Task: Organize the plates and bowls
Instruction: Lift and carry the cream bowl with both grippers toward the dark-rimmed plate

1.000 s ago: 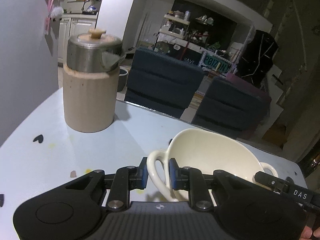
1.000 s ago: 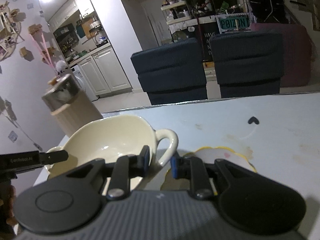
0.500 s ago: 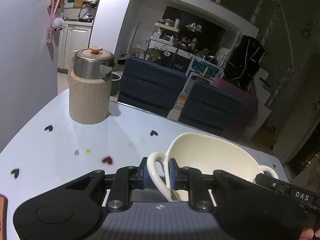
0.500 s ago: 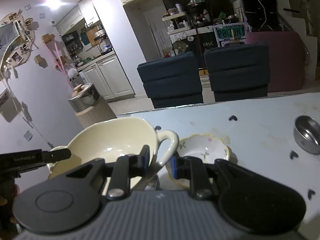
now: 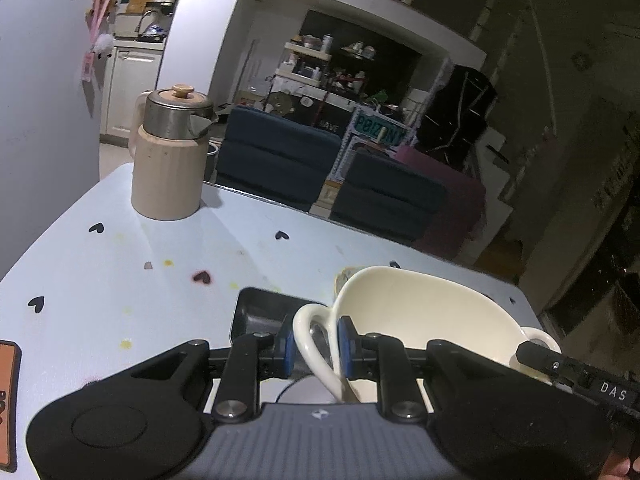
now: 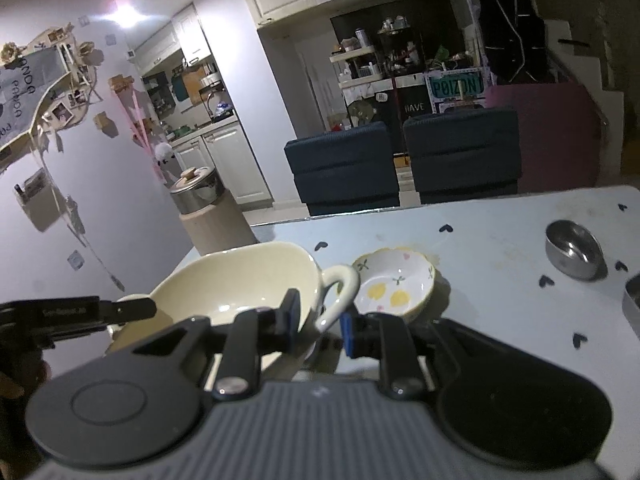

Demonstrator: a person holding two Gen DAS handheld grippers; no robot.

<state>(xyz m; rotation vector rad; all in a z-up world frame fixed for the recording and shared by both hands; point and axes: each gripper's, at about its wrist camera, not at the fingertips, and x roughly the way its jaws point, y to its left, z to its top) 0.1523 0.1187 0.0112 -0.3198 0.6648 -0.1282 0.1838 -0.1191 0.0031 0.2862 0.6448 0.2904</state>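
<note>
A cream bowl (image 5: 420, 312) with a loop handle on each side hangs above the pale blue table (image 5: 120, 264). My left gripper (image 5: 314, 340) is shut on its near handle in the left wrist view. A finger of the other gripper reaches the far handle at the right. In the right wrist view the same bowl (image 6: 240, 280) shows, with my right gripper (image 6: 320, 318) shut on the handle nearest it. A small flower-patterned bowl (image 6: 394, 288) sits on the table just right of the cream bowl.
A beige jug with a steel lid (image 5: 170, 160) stands at the table's far left corner. A black tray (image 5: 264, 312) lies under my left fingers. A small steel bowl (image 6: 574, 250) sits at the right, another steel rim (image 6: 632, 304) at the frame edge. Dark chairs (image 6: 344, 168) stand beyond the table.
Both grippers have drawn back from the jug and risen with the cream bowl between them. The flowered bowl, steel bowl and black tray have come into view.
</note>
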